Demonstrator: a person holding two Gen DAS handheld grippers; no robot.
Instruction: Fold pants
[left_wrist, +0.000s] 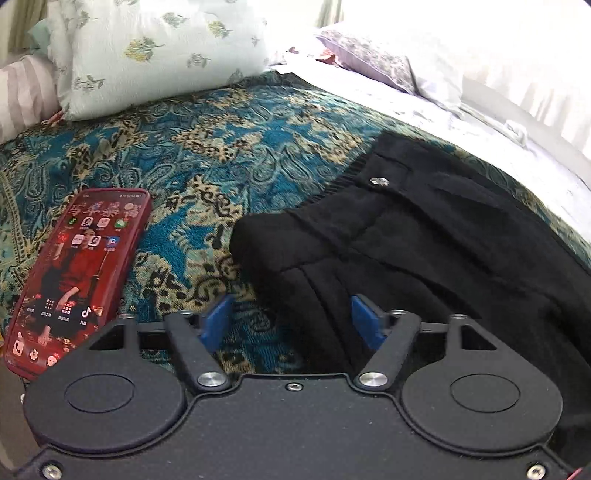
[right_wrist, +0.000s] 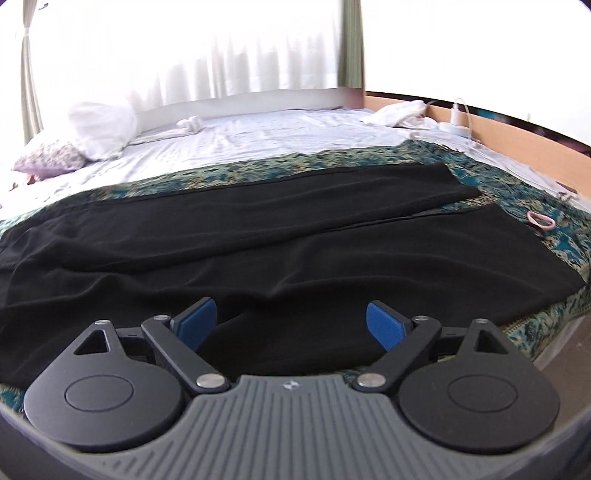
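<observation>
Your pants (right_wrist: 258, 236) lie flat on the patterned blanket (left_wrist: 207, 155) that covers the near side of the bed, waist toward the pillow (left_wrist: 155, 55) and legs running away from it. The two legs lie side by side along their length and part a little at the hems. In the left view the waistband button (left_wrist: 379, 181) faces up, and the near hip corner is bunched into a soft hump.

The black cloth looks soft, limp and light, with a faint nap, so judge that it will sag and drag rather than hold any shape. Pinch a single edge and the rest will trail behind; take it at two points at once.

Your left gripper (left_wrist: 291, 325) has its jaws open, empty, straddling the near edge of the pants close to the waist. Your right gripper (right_wrist: 291, 325) is likewise open and empty, hovering over the near leg about midway along.

The best holds are probably the thick waistband seam and the near leg's outer edge, where layered cloth gives the blue pads (right_wrist: 384, 325) something to bite.

Mind the phone (left_wrist: 77, 273) lying on the blanket beside the waist, on the side away from the legs.
</observation>
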